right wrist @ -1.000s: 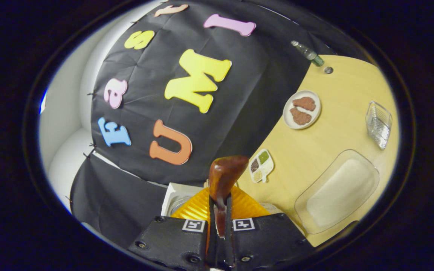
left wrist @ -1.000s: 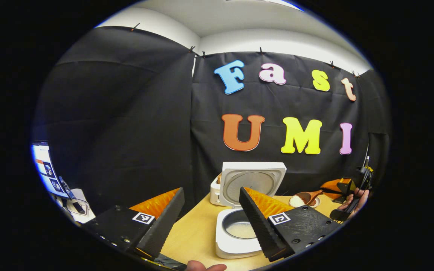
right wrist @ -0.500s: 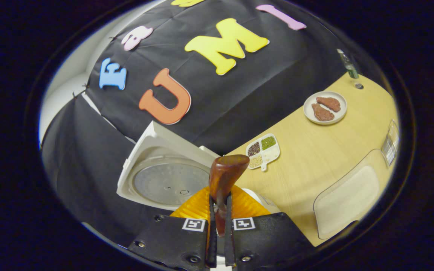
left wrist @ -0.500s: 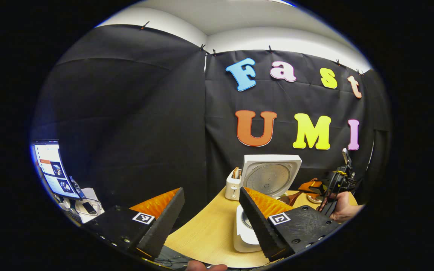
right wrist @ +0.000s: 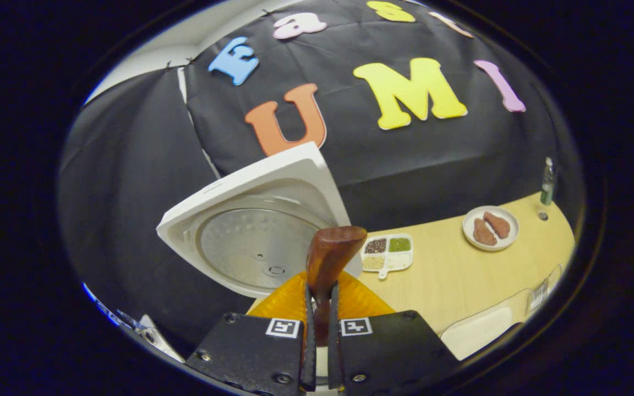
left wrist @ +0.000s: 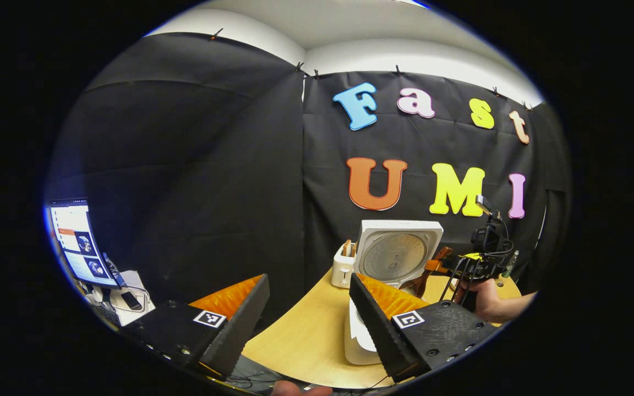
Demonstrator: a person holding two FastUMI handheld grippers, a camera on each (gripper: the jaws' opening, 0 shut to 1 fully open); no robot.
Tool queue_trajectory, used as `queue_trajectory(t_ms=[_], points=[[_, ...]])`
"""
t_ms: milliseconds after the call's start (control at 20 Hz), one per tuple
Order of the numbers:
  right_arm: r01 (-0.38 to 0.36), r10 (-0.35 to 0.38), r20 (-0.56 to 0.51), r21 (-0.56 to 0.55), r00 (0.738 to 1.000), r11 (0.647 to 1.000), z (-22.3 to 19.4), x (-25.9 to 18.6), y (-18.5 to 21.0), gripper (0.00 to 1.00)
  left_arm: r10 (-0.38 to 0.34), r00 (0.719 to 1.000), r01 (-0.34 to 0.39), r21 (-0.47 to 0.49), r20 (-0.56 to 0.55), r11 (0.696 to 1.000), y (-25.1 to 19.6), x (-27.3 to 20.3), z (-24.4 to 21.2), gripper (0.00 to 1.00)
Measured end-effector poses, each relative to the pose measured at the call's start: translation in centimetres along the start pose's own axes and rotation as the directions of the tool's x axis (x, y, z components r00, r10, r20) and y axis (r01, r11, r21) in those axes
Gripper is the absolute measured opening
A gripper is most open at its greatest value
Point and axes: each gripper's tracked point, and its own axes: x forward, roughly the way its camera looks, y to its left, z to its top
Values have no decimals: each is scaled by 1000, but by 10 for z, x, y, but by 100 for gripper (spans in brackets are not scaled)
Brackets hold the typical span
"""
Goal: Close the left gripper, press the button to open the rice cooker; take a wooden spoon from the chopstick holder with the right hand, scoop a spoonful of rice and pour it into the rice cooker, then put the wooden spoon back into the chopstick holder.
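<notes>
- My right gripper point(right wrist: 317, 330): fingers pinching the wooden spoon point(right wrist: 329, 258) by its handle, bowl end sticking out ahead, just in front of the rice cooker's raised lid point(right wrist: 251, 220).
- My left gripper point(left wrist: 309, 319): fingers spread wide, empty, short of the rice cooker point(left wrist: 358, 344).
- Rice cooker: open, on the table point(left wrist: 300, 341).
- Chopstick holder point(left wrist: 343, 267): just left of the lid.
- Divided grain dish point(right wrist: 387, 253): right of the lid.

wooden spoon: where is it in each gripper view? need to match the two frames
Left gripper view: the wooden spoon is right of centre, just right of the raised rice cooker lid, held by the far right hand-held gripper.
Right gripper view: it stands bottom centre, its handle clamped between the right hand-held gripper's own two fingers, its bowl end up.
Shared landmark: the raised rice cooker lid, left of the spoon in both views.
</notes>
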Motion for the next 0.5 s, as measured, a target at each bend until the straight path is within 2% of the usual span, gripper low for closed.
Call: queue_trajectory(t_ms=[100, 250, 350, 500], points=[[-14, 16, 13, -117, 1000, 993, 4, -2, 13, 13, 1, 1000, -1, 3, 2, 1000, 0, 1, -1, 95], [-34, 44, 32, -273, 998, 961, 6, -3, 30, 13, -1, 1000, 1, 3, 6, 1000, 2, 2, -1, 94], [-50, 64, 31, -349, 997, 936, 5, -4, 40, 13, -3, 1000, 3, 1, 9, 1000, 2, 1, -1, 94], [-58, 93, 51, -472, 994, 880, 10, -11, 57, 13, -4, 1000, 4, -3, 12, 1000, 2, 2, -2, 94]])
